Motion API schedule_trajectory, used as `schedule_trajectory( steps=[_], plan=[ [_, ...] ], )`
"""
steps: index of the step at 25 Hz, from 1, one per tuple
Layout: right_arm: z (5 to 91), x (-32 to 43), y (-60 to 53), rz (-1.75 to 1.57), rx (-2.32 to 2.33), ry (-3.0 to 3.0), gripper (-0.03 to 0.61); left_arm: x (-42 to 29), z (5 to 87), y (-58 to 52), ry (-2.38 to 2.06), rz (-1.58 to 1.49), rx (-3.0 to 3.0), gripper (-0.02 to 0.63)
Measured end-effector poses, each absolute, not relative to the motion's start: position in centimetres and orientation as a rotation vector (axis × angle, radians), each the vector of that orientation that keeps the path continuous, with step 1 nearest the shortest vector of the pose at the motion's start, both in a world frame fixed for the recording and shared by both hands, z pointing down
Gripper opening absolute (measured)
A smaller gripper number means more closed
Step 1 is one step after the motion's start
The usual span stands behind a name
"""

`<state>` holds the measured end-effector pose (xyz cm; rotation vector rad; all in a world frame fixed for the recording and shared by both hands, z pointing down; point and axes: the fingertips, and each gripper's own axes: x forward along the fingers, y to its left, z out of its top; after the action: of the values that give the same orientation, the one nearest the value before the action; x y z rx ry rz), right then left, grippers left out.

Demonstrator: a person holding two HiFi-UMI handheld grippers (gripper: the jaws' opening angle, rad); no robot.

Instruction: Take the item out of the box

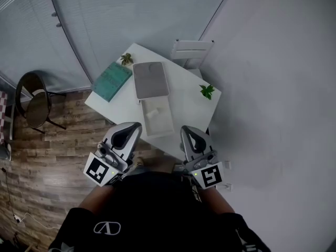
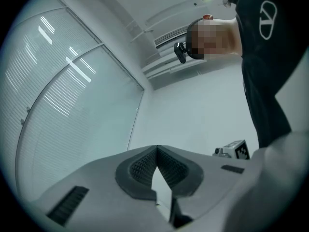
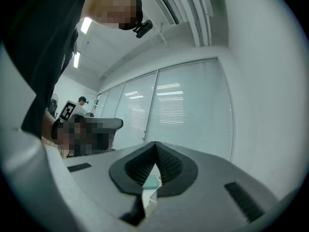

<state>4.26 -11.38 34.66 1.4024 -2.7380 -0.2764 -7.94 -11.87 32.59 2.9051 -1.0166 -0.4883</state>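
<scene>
On the white table (image 1: 181, 85) lies an open white box (image 1: 159, 121) with a pale item (image 1: 151, 112) inside, too small to make out. Its grey lid (image 1: 151, 80) lies flat just beyond it. My left gripper (image 1: 137, 125) and right gripper (image 1: 186, 129) hover side by side close to my body, at the table's near edge and short of the box. Both are shut with nothing between the jaws. The left gripper view shows the left gripper (image 2: 157, 148) tilted up at a wall and ceiling. The right gripper (image 3: 155, 143) points at glass walls.
A teal book (image 1: 112, 81) lies left of the lid. Small green plants sit at the far corner (image 1: 126, 59) and the right edge (image 1: 207, 91). A white chair (image 1: 191, 51) stands behind the table, a black chair (image 1: 32, 100) on the wooden floor at left.
</scene>
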Motion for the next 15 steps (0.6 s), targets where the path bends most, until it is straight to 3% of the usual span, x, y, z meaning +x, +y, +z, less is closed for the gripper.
schedule_trajectory(
  steps=[15],
  plan=[
    [36.5,4.7,-17.9,-0.232,1.247,-2.811,0.006,-6.2,33.9,-15.7,-1.149,-0.409,2.853,0.005]
  ],
)
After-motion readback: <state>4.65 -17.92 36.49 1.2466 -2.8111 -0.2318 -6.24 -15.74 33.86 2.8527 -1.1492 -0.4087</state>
